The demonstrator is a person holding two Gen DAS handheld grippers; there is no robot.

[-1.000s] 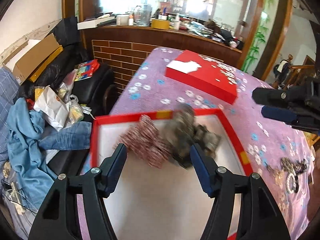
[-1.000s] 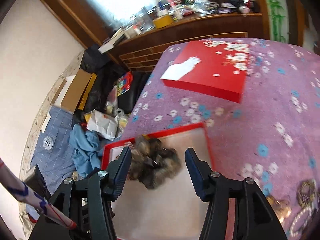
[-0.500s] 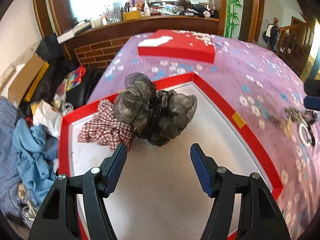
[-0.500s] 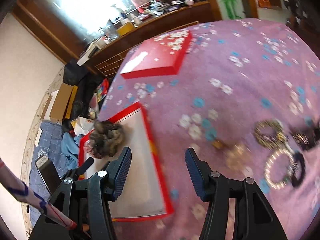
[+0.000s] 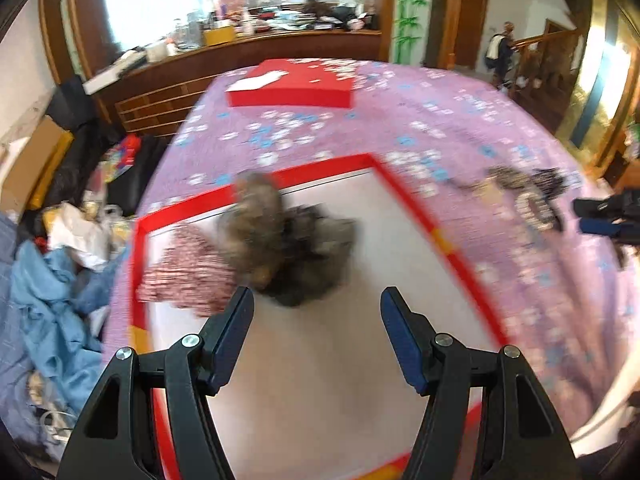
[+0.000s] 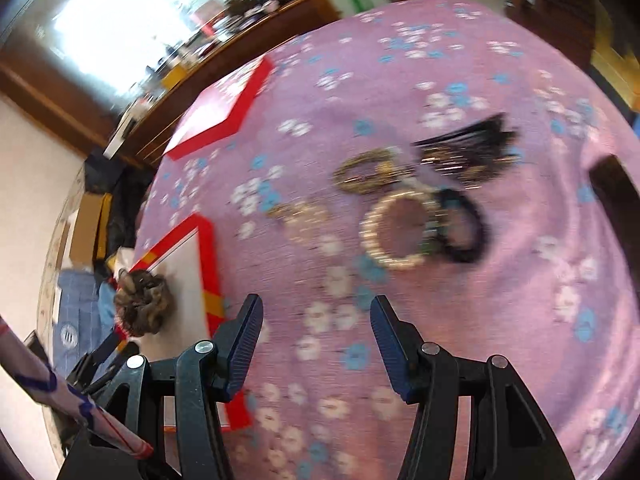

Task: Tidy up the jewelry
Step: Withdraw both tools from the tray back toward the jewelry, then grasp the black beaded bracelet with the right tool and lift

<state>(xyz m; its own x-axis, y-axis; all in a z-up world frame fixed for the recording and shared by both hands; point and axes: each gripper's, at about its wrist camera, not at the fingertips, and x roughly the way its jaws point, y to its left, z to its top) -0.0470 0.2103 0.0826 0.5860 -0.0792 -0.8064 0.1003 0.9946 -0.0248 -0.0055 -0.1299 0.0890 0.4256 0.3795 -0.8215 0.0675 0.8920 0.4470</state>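
The right hand-held gripper has swung away from the shallow red-rimmed tray with a white floor and now looks down on the loose jewellery on the purple flowered tablecloth: a pearl-bead bracelet, a black ring-shaped band touching it, and a gold chain bracelet just beyond. Its jaws stand apart, empty. The left hand-held gripper, also open and empty, has drifted back over the tray, where grey fabric scrunchies and a red checked scrunchie already lie. Judging by this, the next pickup comes from the jewellery pile.
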